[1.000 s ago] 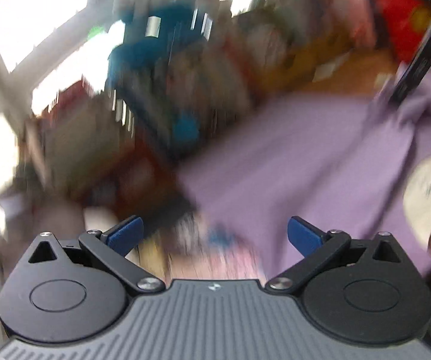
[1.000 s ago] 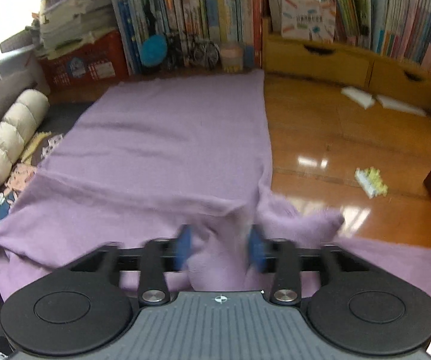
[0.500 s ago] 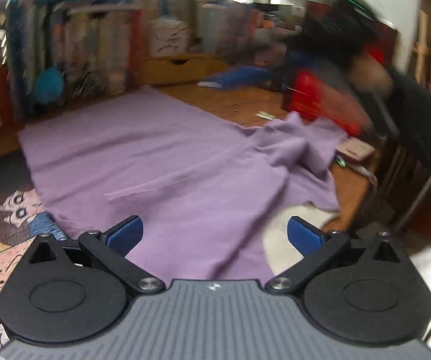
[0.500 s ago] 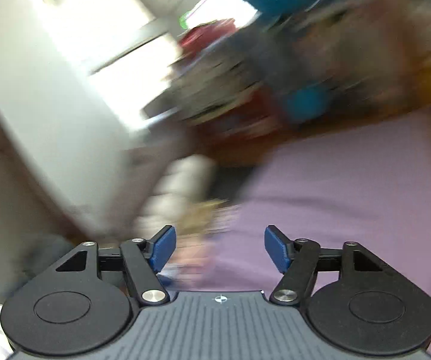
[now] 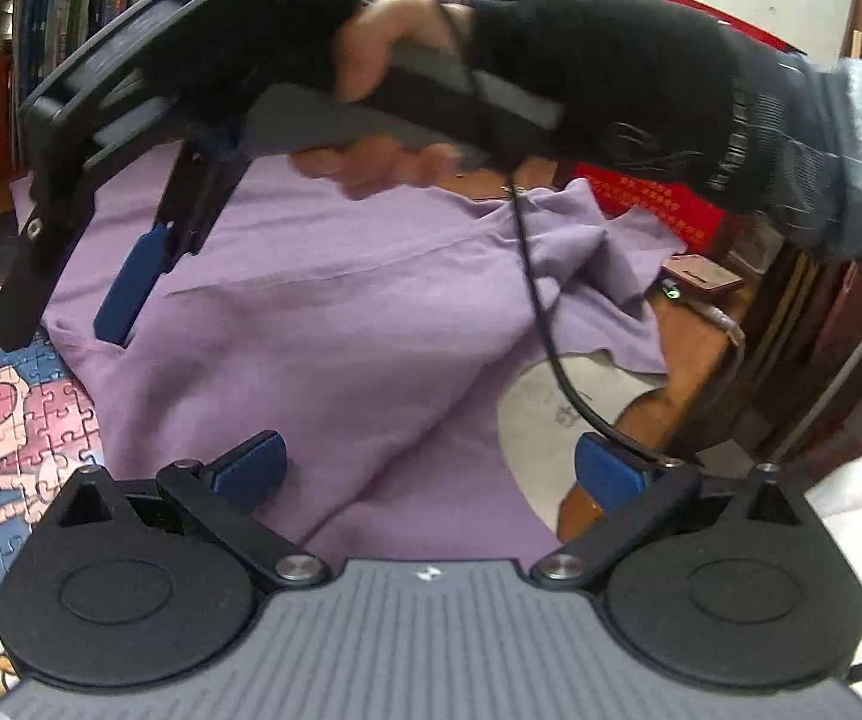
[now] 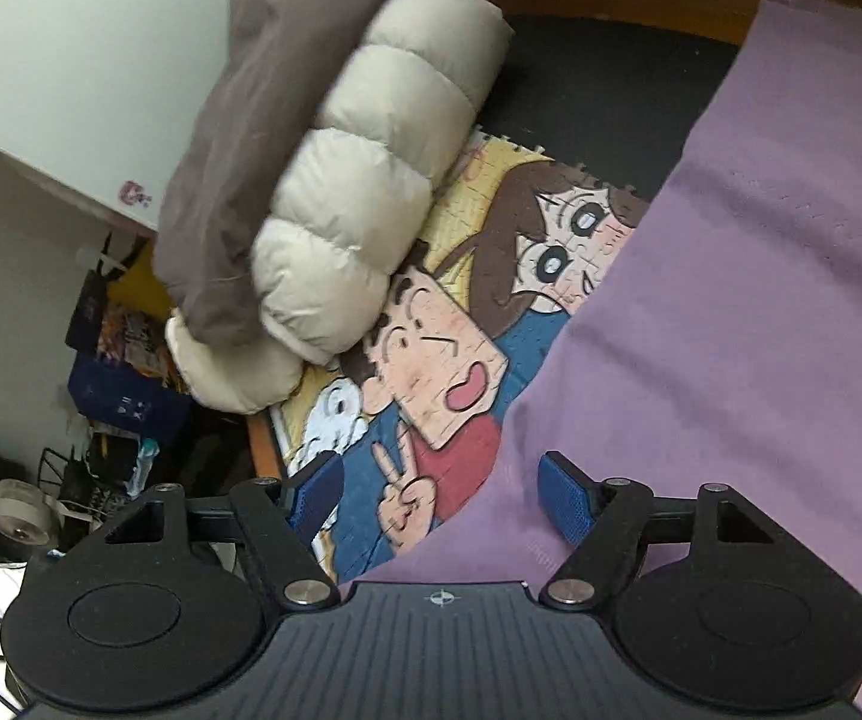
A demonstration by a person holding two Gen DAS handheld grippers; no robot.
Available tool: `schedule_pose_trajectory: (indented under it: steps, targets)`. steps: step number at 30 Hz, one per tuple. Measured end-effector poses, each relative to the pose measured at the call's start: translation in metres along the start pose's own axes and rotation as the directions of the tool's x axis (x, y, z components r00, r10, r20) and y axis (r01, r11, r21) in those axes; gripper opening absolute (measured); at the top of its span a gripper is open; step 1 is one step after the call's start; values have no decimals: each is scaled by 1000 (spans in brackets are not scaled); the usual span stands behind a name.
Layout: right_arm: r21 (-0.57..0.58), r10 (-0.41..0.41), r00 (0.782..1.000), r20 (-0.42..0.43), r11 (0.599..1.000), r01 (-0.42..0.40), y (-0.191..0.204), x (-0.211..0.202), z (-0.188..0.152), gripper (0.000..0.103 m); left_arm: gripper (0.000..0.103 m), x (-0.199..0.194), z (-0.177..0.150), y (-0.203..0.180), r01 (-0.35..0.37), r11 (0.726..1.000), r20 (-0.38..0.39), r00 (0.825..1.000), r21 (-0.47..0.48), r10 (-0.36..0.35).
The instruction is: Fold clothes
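We see cloth [image 5: 335, 324] spread on floor, over puzzle [image 6: 431, 324] edge | left gripper [image 5: 425, 471] fingers apart, empty, above cloth | right gripper [image 6: 439, 495] fingers apart after just opening, nothing clamped, over cloth's edge

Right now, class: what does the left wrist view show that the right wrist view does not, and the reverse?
Only the left wrist view: the person's gloved hand holding the right gripper above the cloth, and a red box.

Only the right wrist view: a cream puffer jacket and a grey garment.

Both: the purple garment and the cartoon jigsaw puzzle.
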State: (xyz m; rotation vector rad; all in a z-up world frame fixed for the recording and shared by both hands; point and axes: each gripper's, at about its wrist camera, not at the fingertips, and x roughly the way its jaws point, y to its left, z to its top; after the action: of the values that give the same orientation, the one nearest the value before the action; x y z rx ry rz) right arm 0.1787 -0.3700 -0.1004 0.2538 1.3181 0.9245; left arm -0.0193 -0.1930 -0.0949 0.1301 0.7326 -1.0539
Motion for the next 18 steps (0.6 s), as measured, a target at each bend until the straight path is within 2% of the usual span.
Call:
schedule_pose_trajectory:
  steps: [2, 5, 7, 9, 12, 14, 16, 18]
  targets:
    - [-9, 3, 1000, -7, 1000, -3, 1, 1, -2, 69, 103, -3, -2, 1, 6, 1000, 6, 1000, -2, -6]
    - [-18, -9, 1000, -21, 1000, 9, 8, 5, -3, 53, 103, -7, -3, 2, 11, 1000, 13, 1000, -6, -11]
    - [-24, -57, 998, -16, 998, 57, 14, 10, -4, 27, 103, -7, -2, 3, 11, 1000, 18, 1000, -11, -11]
    - [-12, -108, 994, 7, 994, 108, 17, 12, -2, 18, 103, -6, -3, 4, 7, 1000, 23, 1000, -17, -7]
    - [-7, -106, 993, 46, 994, 106, 20, 15, 2, 18, 103, -8, -3, 5, -5, 1000, 26, 1000, -28, 5]
    - [-7, -83, 994, 76, 996, 83, 20, 15, 8, 10, 103, -9, -2, 6, -17, 999, 31, 999, -35, 18]
    - [-16, -66, 993, 100, 998, 68, 22, 14, 15, 10, 103, -12, -3, 8, -29, 999, 33, 999, -44, 30]
    - [-77, -114, 989, 94, 990, 121, 30, 12, 16, 15, 103, -15, -5, 11, -35, 998, 29, 999, -55, 36]
